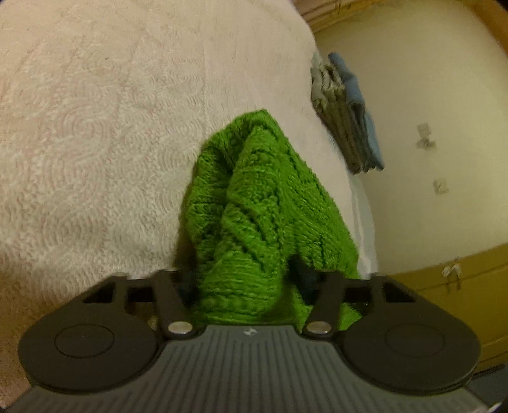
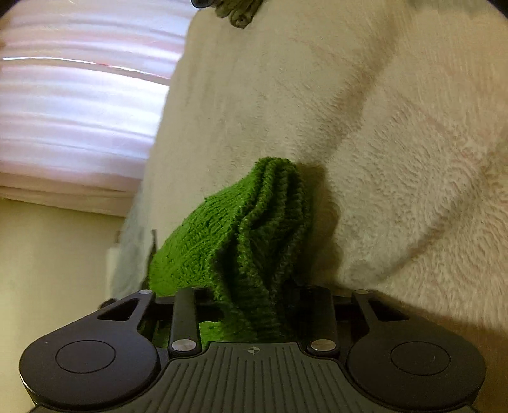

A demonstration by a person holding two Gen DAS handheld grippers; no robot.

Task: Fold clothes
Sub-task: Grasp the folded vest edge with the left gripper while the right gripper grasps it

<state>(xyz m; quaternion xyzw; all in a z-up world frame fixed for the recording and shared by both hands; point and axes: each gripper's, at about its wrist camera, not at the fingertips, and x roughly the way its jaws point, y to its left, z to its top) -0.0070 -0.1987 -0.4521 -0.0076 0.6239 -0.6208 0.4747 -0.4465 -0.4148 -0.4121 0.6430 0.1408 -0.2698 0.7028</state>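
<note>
A bright green knitted garment (image 1: 263,203) hangs bunched from my left gripper (image 1: 250,279), which is shut on its edge; the fingertips are buried in the knit. In the right wrist view the same green knit (image 2: 241,235) drapes in folds from my right gripper (image 2: 254,305), also shut on it. Both grippers hold it lifted above a fluffy cream bedspread (image 1: 95,127) (image 2: 381,143). The rest of the garment is out of sight.
A stack of folded clothes (image 1: 346,111), beige and blue, sits at the bed's far right edge. Beyond it are a cream floor (image 1: 428,79) and yellow wooden furniture (image 1: 460,286). A pink striped surface (image 2: 79,95) lies left of the bed. An olive cloth (image 2: 238,12) lies at the top.
</note>
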